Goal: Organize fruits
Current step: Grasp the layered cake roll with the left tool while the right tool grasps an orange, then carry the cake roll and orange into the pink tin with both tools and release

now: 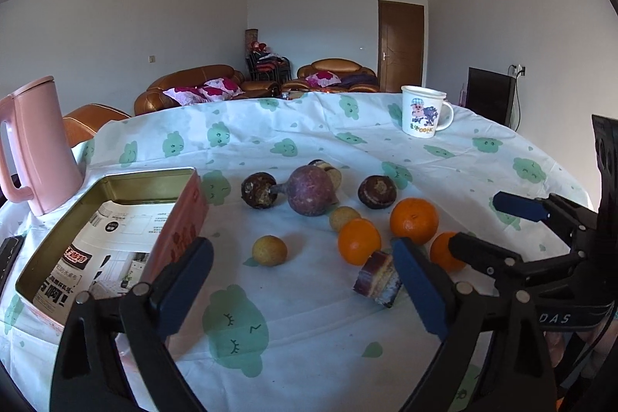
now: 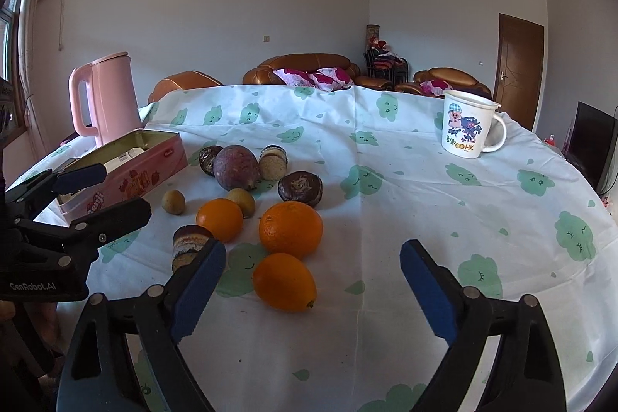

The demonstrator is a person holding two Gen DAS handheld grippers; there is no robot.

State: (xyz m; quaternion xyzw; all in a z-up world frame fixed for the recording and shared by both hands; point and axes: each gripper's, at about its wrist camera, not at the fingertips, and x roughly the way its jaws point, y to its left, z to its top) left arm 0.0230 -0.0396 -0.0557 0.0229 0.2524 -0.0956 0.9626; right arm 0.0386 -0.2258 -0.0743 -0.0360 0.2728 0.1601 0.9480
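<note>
Soft daylight enters from the window (image 2: 9,37) at the left edge, casting faint shadows; both views are sharp centrally, with strong fisheye bending and black vignetted corners

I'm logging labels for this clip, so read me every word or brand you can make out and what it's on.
"GenRobot.AI": left claw body.
"OOHK": white mug, under its cartoon; the characters before it are unreadable.
"DAS": right claw body, start hidden.
Pink tin lettering: blurred.
Leaflet inside the tin: Chinese print, too small.
</note>
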